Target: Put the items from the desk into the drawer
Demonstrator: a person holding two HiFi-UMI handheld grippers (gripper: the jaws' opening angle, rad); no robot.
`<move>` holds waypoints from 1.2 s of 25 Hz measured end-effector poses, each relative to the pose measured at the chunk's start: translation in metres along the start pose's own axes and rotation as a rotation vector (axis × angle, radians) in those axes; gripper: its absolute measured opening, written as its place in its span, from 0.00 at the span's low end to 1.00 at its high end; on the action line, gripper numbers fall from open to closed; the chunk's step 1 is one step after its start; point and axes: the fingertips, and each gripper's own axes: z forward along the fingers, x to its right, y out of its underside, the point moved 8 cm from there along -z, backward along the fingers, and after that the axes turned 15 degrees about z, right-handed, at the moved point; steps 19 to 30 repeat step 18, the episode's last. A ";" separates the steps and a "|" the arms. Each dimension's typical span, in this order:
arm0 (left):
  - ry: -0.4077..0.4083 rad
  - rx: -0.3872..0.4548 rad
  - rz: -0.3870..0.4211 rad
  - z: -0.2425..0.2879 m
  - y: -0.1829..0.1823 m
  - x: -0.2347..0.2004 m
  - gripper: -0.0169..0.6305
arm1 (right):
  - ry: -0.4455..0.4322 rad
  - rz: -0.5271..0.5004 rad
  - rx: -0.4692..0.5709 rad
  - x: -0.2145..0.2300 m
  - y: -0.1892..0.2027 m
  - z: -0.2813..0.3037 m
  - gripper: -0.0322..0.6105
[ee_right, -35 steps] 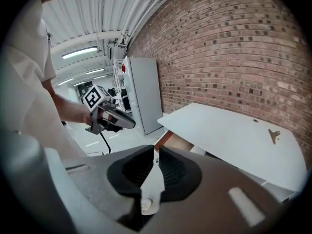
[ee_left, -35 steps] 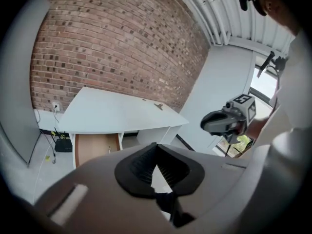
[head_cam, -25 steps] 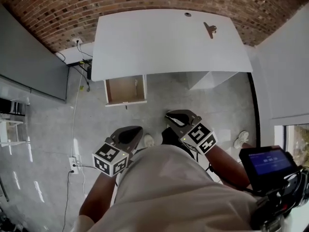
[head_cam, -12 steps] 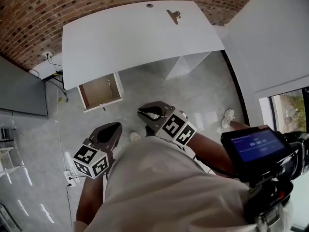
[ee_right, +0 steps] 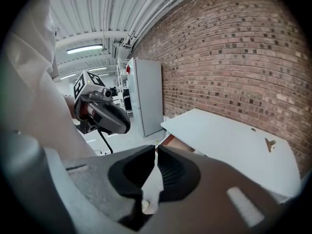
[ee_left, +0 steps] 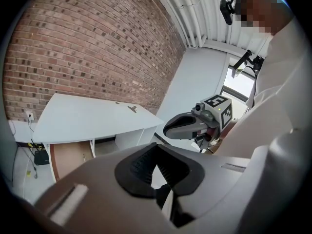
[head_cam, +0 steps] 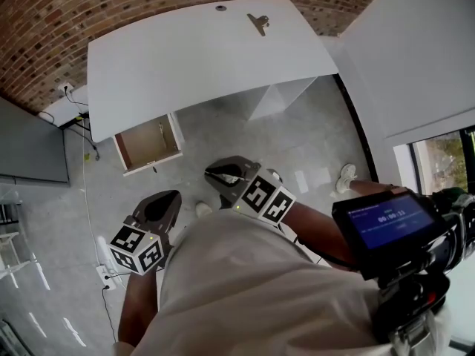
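Blue screen (head_cam: 382,225): timer digits, perhaps 00:00:11.

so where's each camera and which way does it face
Head view: on the person's head, steeply down at the white desk and open drawer; shows shirt, left gripper, right gripper.
Left gripper view: rides the left gripper, faces the desk along shut jaws; shows the right gripper.
Right gripper view: rides the right gripper, faces the desk; shows the left gripper.
All share the binder clip.

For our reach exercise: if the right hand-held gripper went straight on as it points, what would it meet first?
Probably the open drawer under the desk; the way there looks free, though depth is unclear.
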 end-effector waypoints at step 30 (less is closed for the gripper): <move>0.006 -0.025 -0.017 0.012 0.011 0.000 0.04 | 0.017 0.016 -0.025 0.005 0.010 -0.006 0.08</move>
